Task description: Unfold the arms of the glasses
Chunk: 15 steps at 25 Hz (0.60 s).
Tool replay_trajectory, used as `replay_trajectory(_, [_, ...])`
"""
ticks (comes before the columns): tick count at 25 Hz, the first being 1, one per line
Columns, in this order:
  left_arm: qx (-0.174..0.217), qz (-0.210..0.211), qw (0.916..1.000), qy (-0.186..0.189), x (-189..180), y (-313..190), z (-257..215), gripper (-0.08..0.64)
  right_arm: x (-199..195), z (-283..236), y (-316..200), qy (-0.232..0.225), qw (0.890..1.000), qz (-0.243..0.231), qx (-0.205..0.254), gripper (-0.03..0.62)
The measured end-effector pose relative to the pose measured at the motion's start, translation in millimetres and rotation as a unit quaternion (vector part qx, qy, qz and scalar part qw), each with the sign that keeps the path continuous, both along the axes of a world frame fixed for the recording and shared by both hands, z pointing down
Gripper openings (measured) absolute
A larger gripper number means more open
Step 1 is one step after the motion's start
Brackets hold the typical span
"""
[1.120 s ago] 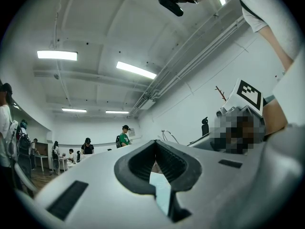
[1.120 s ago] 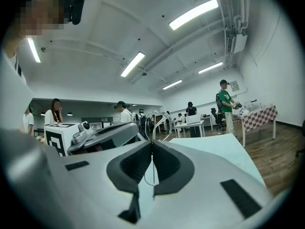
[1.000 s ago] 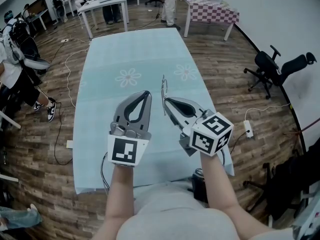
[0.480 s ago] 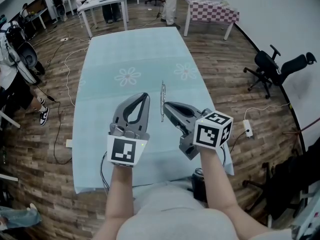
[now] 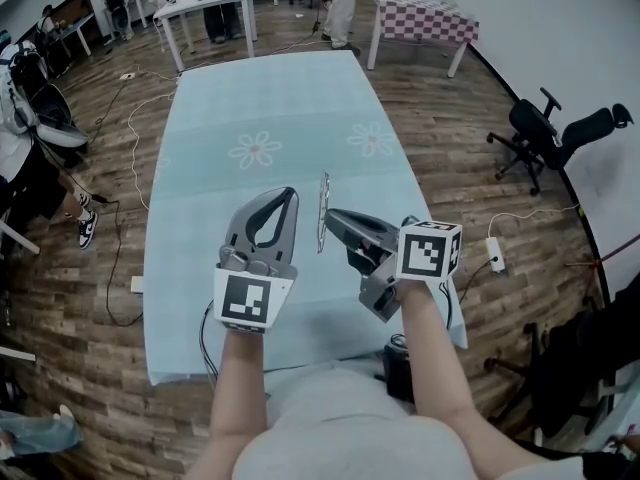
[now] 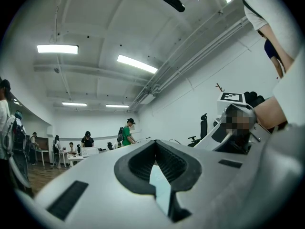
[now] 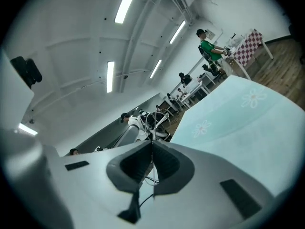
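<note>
Glasses [image 5: 324, 190] sit edge-on over mid counter [image 5: 260, 98], thin frame pinched in the right claw [image 5: 329, 214], far end sticking out past its tip. Left claw [image 5: 291, 194] is just left of them, pressed together, nothing in it.

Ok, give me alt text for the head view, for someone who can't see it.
Seen from above, the right gripper is shut on a thin wire-framed pair of glasses, held edge-on over a pale teal table with daisy prints. The left gripper is beside it, shut and empty.
</note>
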State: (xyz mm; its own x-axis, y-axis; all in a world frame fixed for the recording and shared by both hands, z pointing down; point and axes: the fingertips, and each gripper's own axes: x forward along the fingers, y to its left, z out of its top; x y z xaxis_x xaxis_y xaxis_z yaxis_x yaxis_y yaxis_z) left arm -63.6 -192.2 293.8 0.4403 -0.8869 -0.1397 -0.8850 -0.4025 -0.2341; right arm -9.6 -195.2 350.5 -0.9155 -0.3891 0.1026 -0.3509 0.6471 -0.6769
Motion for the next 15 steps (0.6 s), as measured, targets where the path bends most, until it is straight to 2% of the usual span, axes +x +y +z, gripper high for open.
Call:
replay_trajectory(5, [-0.007, 0.001, 1.0, -0.005, -1, -1, 8, 0.009, -6, -5, 5, -0.049, 0.998, -0.024, -0.038, 0.012])
replay_trajectory(10, [-0.018, 0.003, 0.9998, 0.004, -1, -1, 12, 0.009, -6, 4, 8, -0.039, 0.997, -0.033, -0.059, 0.012])
replay_trajectory(15, [-0.031, 0.003, 0.9995, -0.001, -3, -3, 29, 0.009, -3, 23, 10, -0.034, 0.993, -0.044, -0.106, 0.012])
